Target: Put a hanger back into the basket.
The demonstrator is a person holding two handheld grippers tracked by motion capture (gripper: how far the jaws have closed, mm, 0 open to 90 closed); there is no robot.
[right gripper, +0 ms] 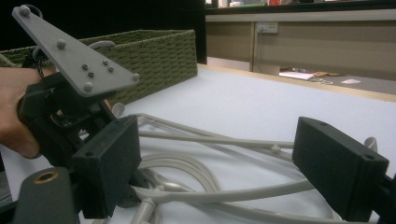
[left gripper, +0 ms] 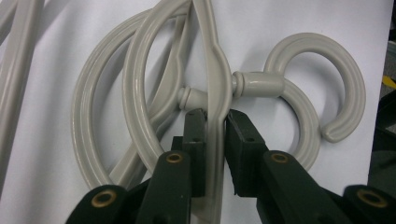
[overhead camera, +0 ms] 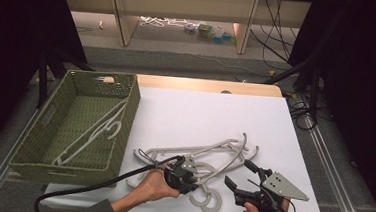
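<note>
Hanger [left gripper: 215, 93] pinched by left fingers [left gripper: 196, 135]

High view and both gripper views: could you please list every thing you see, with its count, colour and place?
Hangers on table: several tangled, exact count unclear, pale grey, near middle of the mat.
Hanger in basket: one, pale grey, lying inside.
Basket: one, green woven, left side of table.
Mat: one, white, covering the table.
Table: one, light wood, edge visible beyond mat.
Left gripper: one, black, jaws closed on a hanger's bar beside its hook.
Right gripper: one, black, jaws open above the mat, right of the hangers.
Hands: two, at the near edge.
</note>
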